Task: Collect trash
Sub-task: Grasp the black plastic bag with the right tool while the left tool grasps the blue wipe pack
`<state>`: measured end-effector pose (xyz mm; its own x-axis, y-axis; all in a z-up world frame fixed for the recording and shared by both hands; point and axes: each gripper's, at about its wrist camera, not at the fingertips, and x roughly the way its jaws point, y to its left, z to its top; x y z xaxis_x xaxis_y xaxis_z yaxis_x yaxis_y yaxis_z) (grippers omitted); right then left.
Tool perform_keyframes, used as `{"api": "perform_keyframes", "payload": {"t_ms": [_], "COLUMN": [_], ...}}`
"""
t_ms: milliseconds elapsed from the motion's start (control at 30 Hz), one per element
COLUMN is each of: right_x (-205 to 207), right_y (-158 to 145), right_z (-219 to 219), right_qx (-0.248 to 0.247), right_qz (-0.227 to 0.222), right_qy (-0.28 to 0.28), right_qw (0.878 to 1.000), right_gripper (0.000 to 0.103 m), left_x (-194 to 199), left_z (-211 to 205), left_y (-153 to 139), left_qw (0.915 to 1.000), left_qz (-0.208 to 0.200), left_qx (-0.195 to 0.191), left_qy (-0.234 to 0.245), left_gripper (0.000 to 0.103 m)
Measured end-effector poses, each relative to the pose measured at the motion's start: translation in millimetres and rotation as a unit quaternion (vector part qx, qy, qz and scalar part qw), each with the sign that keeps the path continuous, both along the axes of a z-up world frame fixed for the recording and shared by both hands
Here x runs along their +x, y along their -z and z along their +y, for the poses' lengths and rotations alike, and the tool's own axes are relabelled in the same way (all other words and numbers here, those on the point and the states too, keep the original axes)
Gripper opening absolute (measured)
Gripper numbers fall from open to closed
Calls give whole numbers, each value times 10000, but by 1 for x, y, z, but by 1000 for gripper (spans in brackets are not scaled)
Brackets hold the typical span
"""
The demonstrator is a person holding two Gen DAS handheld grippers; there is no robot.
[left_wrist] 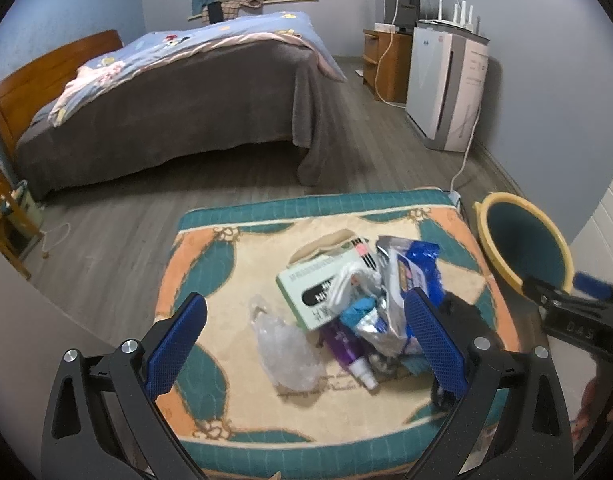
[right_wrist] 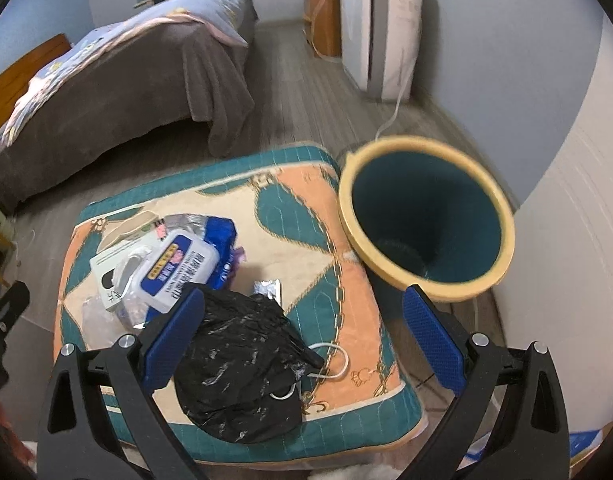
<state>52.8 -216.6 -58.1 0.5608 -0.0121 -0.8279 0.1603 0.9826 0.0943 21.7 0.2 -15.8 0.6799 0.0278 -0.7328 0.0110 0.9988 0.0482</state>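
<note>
Right wrist: both claws gape wide; bin touches cushion edge.

Heap of wrappers, box, crumpled black bag on cushion; teal bin upright beside.

both jaws spread wide: left hand-held gripper, right hand-held gripper.

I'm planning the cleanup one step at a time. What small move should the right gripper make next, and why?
Probably lower the right gripper and close on the black plastic bag. Its jaws are open and empty, the bag lies nearest between them on the cushion, and the open trash bin stands just beside it.
</note>
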Motion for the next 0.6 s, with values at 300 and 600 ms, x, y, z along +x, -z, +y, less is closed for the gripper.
{"api": "perform_keyframes", "payload": {"t_ms": [300,600], "right_x": [7,11], "right_y": [18,59], "right_z": [14,82], "right_qx": [386,303], "right_qz": [261,1026], "right_qy": [-412,-1489], "right_qw": [9981,9831], "right_gripper": [97,46], "left_x": [34,34], "left_z": [11,17], "left_y": [15,15], "left_qw": [9992,9994], "left_qz": [291,305], "left_qx": [57,17], "left_qy": [-286,-184], "left_gripper": [98,98]}}
